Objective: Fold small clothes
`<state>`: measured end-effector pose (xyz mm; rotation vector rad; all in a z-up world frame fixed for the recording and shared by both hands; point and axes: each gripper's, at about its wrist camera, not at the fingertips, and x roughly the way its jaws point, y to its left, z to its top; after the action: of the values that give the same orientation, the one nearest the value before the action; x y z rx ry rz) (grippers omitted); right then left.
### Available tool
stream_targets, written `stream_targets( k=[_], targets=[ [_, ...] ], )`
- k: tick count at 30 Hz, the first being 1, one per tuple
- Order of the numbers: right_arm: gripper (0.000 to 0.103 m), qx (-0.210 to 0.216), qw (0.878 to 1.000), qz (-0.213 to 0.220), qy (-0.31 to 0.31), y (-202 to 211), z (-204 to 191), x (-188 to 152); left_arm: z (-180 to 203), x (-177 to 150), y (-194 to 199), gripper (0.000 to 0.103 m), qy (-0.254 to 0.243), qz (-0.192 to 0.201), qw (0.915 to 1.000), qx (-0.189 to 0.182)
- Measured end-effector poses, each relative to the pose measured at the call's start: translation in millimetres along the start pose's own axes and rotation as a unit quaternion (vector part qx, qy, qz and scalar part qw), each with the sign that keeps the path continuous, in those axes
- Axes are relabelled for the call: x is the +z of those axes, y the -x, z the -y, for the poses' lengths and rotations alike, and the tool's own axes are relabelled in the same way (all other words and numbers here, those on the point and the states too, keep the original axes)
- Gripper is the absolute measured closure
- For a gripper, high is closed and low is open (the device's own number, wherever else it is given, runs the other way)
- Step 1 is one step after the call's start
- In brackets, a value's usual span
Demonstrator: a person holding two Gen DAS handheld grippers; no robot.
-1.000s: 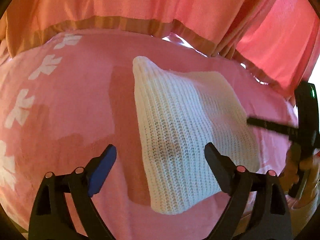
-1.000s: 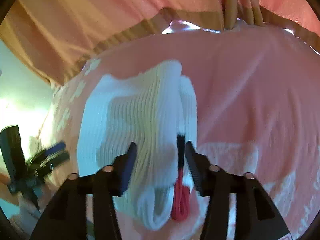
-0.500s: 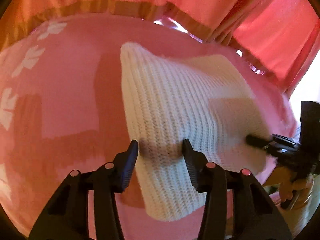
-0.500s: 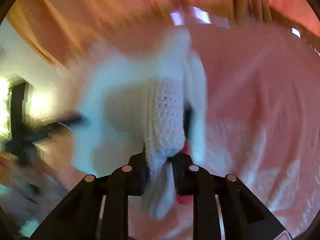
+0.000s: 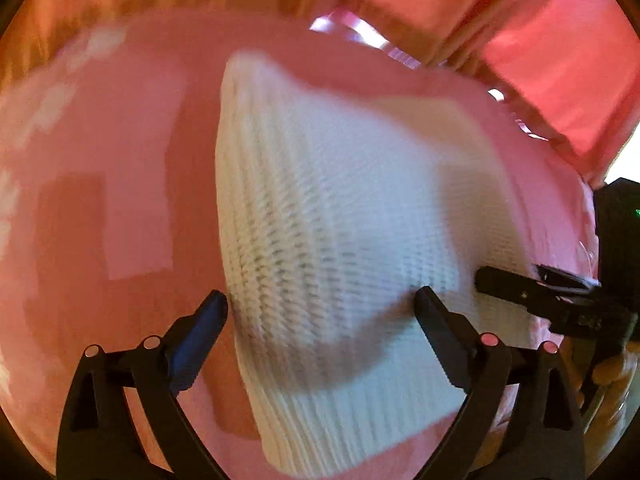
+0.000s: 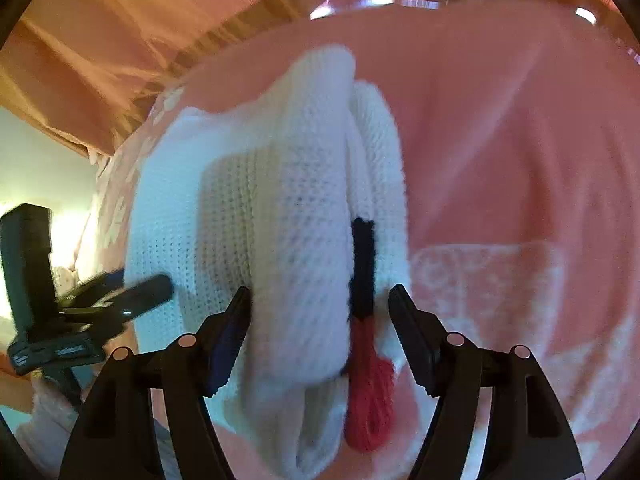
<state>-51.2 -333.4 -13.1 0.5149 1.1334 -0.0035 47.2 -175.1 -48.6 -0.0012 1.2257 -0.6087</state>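
Both claws reopened; white knit garment (image 5: 340,240) on pink cloth (image 5: 112,184).

White knit garment (image 5: 340,240) motion-blurred, its lower hem (image 6: 312,440) cut off behind tool fingers (image 6: 228,336)

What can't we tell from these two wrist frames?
- Garment type: white knit is folded and motion-blurred in the left wrist view.
- Red and black trim: partly buried in folds, right wrist view.
- Knit's near hem: cut off behind the right claw.
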Motion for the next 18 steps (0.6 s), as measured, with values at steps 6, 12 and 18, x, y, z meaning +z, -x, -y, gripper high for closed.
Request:
stream_targets(
  k=[6, 12, 18],
  targets=[
    [0.031, 0.008, 1.000, 0.003, -0.008, -13.3, -1.9, 5.7, -20.7, 3.7, -14.4, 0.006, 0.049, -0.015, 0.9964, -0.067],
    [0.069, 0.021, 1.000, 0.012, -0.006, -6.9, -3.6, 9.0, -15.8, 7.1, -1.6, 0.036, 0.014, -0.005, 0.9973, -0.072],
    [0.077, 0.044, 0.997, 0.068, -0.006, 34.6, -9.5, -1.3, -0.3, 9.2, 34.7, 0.051, -0.018, 0.034, 0.9952, -0.090]
  ],
)
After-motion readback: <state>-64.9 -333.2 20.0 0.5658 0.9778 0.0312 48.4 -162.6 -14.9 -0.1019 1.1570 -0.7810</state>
